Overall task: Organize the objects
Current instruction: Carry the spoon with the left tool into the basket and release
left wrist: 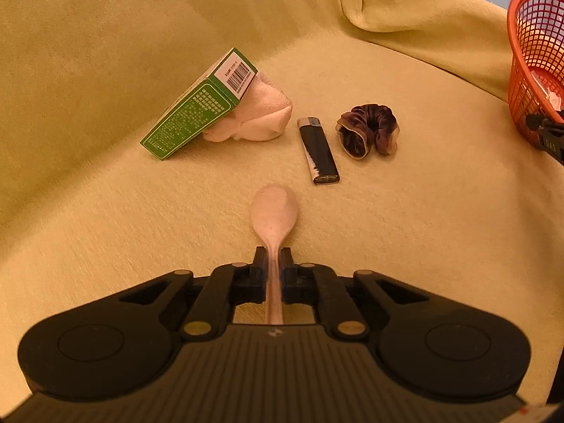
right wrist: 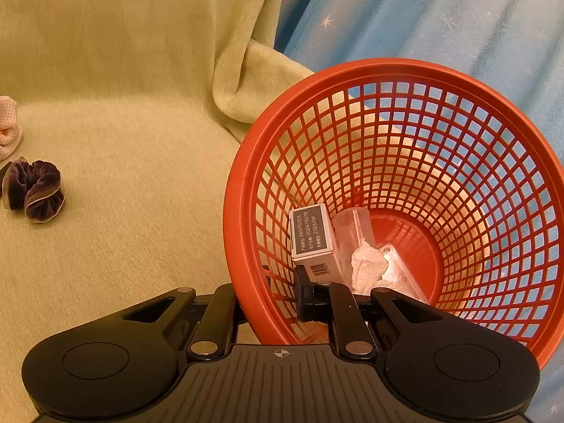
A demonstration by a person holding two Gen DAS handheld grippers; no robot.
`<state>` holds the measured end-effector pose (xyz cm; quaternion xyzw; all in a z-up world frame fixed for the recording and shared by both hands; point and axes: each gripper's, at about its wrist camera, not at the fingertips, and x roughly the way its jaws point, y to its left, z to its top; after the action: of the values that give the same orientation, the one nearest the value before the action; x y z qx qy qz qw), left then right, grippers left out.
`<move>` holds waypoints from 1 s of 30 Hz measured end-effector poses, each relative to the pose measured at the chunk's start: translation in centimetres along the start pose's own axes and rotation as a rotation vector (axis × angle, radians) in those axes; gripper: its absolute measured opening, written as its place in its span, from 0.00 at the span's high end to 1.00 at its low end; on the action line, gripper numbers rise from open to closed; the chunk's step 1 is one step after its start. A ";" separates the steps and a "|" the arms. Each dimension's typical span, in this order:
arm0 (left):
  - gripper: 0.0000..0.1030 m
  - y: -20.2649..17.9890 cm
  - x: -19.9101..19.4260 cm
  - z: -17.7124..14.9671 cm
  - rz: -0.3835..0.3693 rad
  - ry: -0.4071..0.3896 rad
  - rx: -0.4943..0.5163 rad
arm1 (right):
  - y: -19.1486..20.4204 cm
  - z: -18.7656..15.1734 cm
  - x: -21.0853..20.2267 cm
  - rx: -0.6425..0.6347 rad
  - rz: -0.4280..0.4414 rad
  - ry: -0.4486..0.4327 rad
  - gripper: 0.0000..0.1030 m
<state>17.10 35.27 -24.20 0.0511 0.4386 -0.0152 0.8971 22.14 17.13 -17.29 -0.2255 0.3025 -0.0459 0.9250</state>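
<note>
My left gripper (left wrist: pixel 274 259) is shut on the thin handle of a pale pink spoon (left wrist: pixel 274 208), whose bowl points ahead over the yellow-green blanket. Beyond it lie a black lighter (left wrist: pixel 318 149), a dark purple scrunchie (left wrist: pixel 368 134), and a green box (left wrist: pixel 192 109) leaning on a pink cloth (left wrist: pixel 264 114). My right gripper (right wrist: pixel 278 294) is shut on the near wall of the orange mesh basket (right wrist: pixel 246 162), one finger inside and one outside. In the basket lie a white box (right wrist: pixel 312 243), a clear cup (right wrist: pixel 352 229) and crumpled white material (right wrist: pixel 366 268).
The basket (left wrist: pixel 520 81) stands at the far right of the left wrist view, with part of my right gripper (left wrist: pixel 550 137) at its base. The blanket rises in folds behind the objects. A blue starred cloth (right wrist: pixel 423 17) hangs behind the basket. The scrunchie (right wrist: pixel 33 190) lies far left.
</note>
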 end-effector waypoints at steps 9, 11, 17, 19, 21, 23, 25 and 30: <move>0.96 -0.6 -2.6 1.7 -0.039 -0.054 0.027 | 0.0 0.0 0.0 -0.001 0.000 0.000 0.90; 0.96 -0.8 -3.3 2.4 -0.053 -0.074 0.033 | 0.0 0.0 0.0 0.001 0.001 -0.001 0.90; 0.96 -1.6 -5.3 5.1 -0.122 -0.141 0.046 | 0.0 0.0 0.1 0.002 0.002 -0.001 0.90; 0.96 -2.0 -5.9 6.1 -0.139 -0.163 0.052 | 0.0 0.0 0.1 0.001 0.002 -0.001 0.90; 0.96 -2.3 -6.2 7.0 -0.155 -0.180 0.057 | 0.0 0.0 0.1 0.002 0.002 -0.001 0.90; 0.96 -2.6 -6.4 7.9 -0.164 -0.199 0.060 | 0.0 0.1 0.1 0.003 0.003 -0.001 0.90; 0.96 -3.0 -6.4 8.8 -0.171 -0.217 0.060 | 0.0 0.1 0.1 0.003 0.003 -0.001 0.90; 0.96 -4.0 -6.5 11.2 -0.183 -0.269 0.038 | 0.0 0.2 0.1 0.006 0.003 -0.002 0.90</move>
<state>21.66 30.03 -12.56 0.0252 0.3172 -0.1117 0.9414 22.35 17.19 -17.25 -0.2224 0.3020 -0.0452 0.9259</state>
